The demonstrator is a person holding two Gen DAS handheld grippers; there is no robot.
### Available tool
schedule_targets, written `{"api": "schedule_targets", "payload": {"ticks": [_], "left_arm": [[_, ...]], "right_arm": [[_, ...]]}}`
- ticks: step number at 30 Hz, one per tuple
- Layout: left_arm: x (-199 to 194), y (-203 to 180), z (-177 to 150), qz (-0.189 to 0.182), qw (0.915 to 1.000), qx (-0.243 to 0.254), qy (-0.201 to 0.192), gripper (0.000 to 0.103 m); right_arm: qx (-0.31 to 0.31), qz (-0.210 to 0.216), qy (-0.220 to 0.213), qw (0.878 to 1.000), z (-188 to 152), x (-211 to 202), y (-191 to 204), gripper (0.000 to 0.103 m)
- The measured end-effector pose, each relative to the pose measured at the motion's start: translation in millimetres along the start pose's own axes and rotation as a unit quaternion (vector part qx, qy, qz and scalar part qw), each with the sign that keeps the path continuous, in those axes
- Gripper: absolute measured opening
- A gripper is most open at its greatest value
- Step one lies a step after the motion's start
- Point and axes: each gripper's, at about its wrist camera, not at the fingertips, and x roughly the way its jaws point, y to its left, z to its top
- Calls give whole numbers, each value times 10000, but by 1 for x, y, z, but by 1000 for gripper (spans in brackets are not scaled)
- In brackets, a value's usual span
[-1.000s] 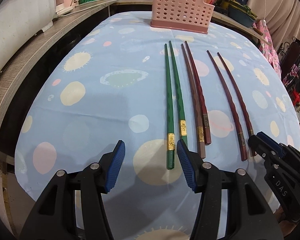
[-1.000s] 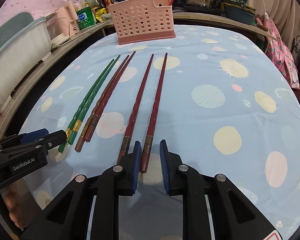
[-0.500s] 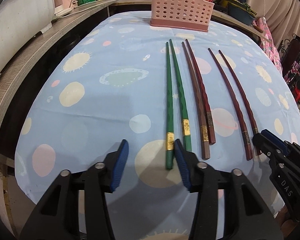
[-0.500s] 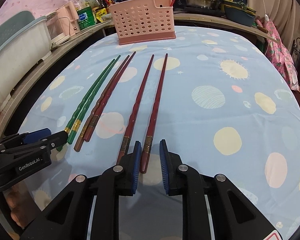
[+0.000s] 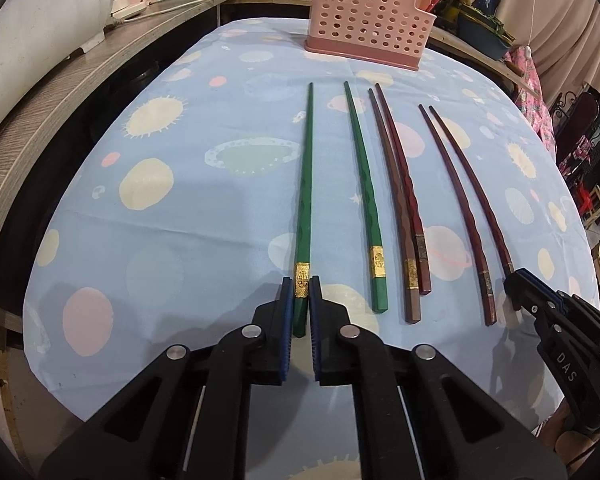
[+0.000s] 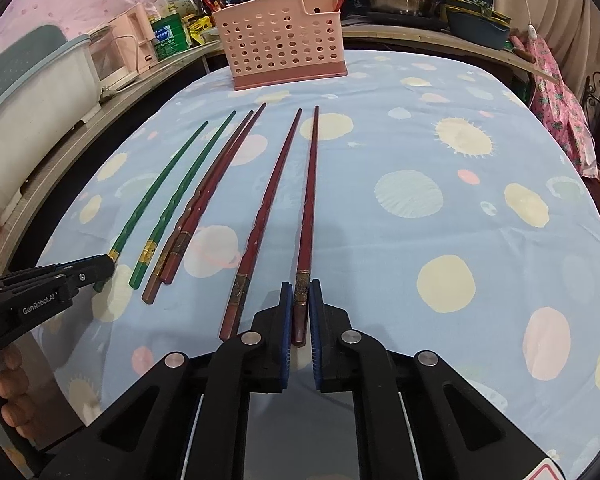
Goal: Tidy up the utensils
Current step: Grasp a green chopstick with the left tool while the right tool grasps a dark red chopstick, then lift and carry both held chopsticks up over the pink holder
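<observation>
Now the left gripper [image 5: 301, 300] is clamping narrowly on the butt end of the leftmost green chopstick [image 5: 305, 200], its blue pads [image 5: 287, 312] pressing both sides just below the gold band. That chopstick is lying on the worktop [image 5: 160, 240] and pointing toward 12 o'clock, apart from the second green chopstick [image 5: 364, 200], which is resting just to its 3 o'clock side.

Over on the right, the right gripper [image 6: 300, 308] is squeezing shut on the thick end of the rightmost red chopstick [image 6: 310, 200]; its partner, the other red chopstick [image 6: 268, 208], is lying just beside it at 9 o'clock, outside the pads. Between the green and red pairs, two brown chopsticks [image 5: 400, 200] are lying side by side, touching along most of their length.

All six sticks are pointing with their thin tips toward the pink perforated utensil basket [image 6: 280, 48], which is standing upright at 12 o'clock on the far edge of the blue patterned cloth [image 6: 460, 160], well apart from the tips.
</observation>
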Motion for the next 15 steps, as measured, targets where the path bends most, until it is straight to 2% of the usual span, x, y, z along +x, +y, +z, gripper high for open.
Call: {"api": "schedule_targets", "payload": {"ticks": [6, 15], "left_arm": [[-13, 3, 7, -20, 9999, -69, -129, 7], [-45, 8, 29, -132, 9987, -196, -452, 7]], "right_arm": [[117, -48, -106, 9999, 5, -9, -7, 7], [215, -23, -546, 9983, 34, -43, -17, 7]]}}
